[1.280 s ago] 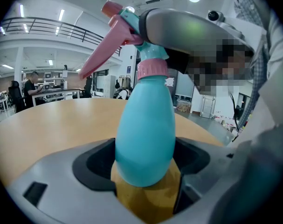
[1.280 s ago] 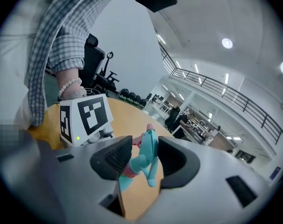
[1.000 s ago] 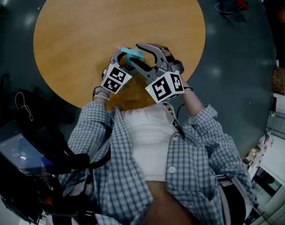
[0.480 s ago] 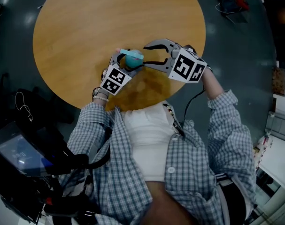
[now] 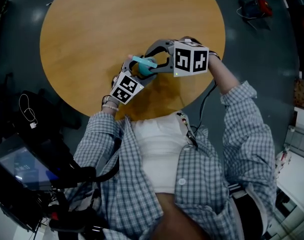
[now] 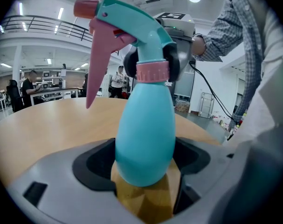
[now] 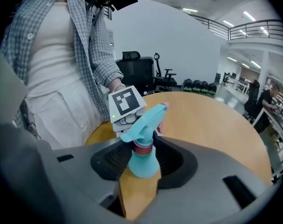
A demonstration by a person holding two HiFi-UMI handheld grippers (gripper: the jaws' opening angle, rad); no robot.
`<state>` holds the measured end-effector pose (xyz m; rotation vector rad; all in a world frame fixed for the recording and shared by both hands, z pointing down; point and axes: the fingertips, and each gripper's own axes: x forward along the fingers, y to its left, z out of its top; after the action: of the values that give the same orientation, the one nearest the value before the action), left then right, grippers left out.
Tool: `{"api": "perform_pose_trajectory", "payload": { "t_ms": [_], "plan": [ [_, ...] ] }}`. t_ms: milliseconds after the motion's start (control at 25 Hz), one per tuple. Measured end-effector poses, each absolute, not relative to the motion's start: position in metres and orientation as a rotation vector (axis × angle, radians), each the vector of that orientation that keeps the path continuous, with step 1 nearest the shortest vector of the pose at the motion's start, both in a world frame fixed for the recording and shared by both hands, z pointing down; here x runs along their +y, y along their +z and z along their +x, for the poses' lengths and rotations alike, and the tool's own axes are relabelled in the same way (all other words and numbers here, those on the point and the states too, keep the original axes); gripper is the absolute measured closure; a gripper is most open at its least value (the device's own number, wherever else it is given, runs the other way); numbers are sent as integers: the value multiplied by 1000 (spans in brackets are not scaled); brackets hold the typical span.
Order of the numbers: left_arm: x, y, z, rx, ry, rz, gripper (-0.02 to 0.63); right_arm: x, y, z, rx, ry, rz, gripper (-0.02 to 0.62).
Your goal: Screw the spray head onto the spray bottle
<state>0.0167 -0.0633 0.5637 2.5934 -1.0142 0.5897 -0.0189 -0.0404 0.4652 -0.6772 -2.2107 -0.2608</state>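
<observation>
The left gripper point(image 6: 143, 174) was clamped on the spray bottle point(image 6: 143, 129), upright on the counter point(image 6: 48, 125). The right gripper point(image 7: 140, 164) straddled the spray head point(image 6: 132, 24), jaws apart beside its collar point(image 6: 152, 72). Next, probably: close on the collar and rotate to tighten.
</observation>
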Motion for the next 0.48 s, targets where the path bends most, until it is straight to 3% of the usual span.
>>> {"api": "perform_pose_trajectory", "payload": {
  "t_ms": [80, 480],
  "plan": [
    [-65, 563, 18, -1010, 588, 2596, 216, -41, 463, -18, -2195, -278, -711, 466],
    [-64, 562, 20, -1011, 577, 2591, 216, -44, 457, -13, -2534, -138, -485, 468]
  ]
}}
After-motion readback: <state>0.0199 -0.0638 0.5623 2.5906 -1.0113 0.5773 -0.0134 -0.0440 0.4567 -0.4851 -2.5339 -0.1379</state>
